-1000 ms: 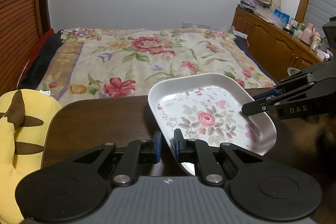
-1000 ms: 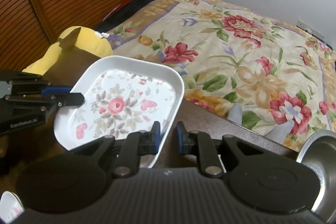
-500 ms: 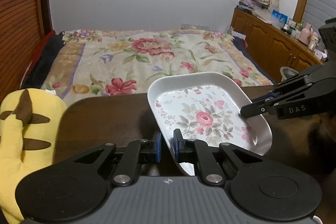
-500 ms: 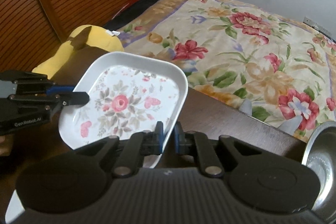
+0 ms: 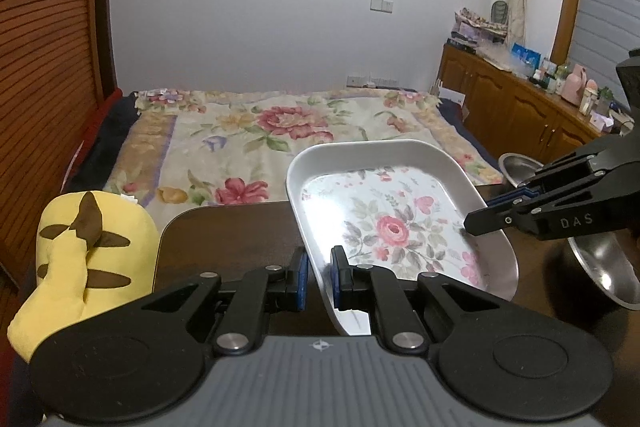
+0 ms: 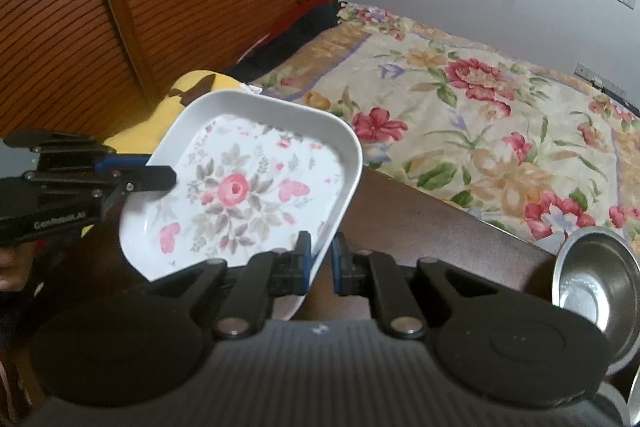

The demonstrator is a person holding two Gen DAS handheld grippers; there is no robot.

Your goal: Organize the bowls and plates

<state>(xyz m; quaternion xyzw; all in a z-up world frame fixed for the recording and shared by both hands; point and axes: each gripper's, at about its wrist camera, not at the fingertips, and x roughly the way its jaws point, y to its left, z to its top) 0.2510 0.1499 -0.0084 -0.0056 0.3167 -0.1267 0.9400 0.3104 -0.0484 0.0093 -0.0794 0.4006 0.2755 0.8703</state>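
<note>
Above the dark surface, floral square plate carried tilted, left tongs pinching its six-o'clock rim, right tongs pinching the three-o'clock rim. Next: lowering level, probably beside steel bowl.

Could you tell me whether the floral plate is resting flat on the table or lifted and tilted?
Lifted and tilted: the floral plate hangs above the dark table, its rim pinched by the left gripper and right gripper.

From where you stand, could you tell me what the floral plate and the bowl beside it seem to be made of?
Floral plate: glossy white, printed roses, probably melamine or glazed ceramic; the look leaves it open.
Bowl: bare metal, likely stainless steel, with mirror-like reflections and a silvery rim.
</note>
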